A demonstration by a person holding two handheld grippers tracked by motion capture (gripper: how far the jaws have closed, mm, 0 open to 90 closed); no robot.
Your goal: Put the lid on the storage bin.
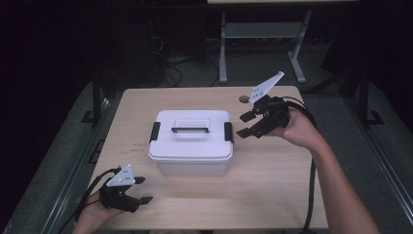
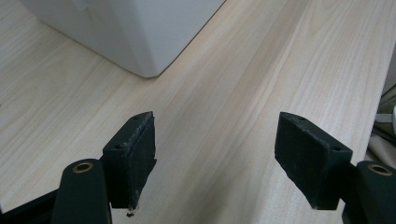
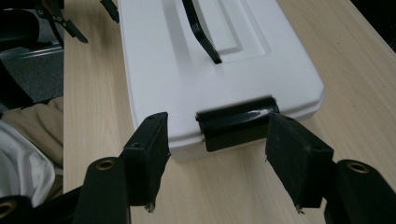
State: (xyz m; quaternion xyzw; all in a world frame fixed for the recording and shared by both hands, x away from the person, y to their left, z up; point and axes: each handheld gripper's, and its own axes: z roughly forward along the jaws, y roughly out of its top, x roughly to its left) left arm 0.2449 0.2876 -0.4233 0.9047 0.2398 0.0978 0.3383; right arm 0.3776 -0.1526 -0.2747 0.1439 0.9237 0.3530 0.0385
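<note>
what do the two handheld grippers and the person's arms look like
Both the left gripper and the right gripper are black, each with two flat, blocky jaws faced with dark pads, brass-coloured rivets at the jaw bases, a pale grey three-cornered plate on top and a black cable trailing back. The forearms are bare, with no sleeves visible.

High view overhead, gripper views close, sharing white box [image 1: 191, 141]

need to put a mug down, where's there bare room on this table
Bare wood runs along the near edge of the table, between the white latch box and the left tool. The far strip behind the box is also free, up to a small dark round thing near the far right corner. It is tight right of the box, where the right tool hangs by the black side latch.
</note>
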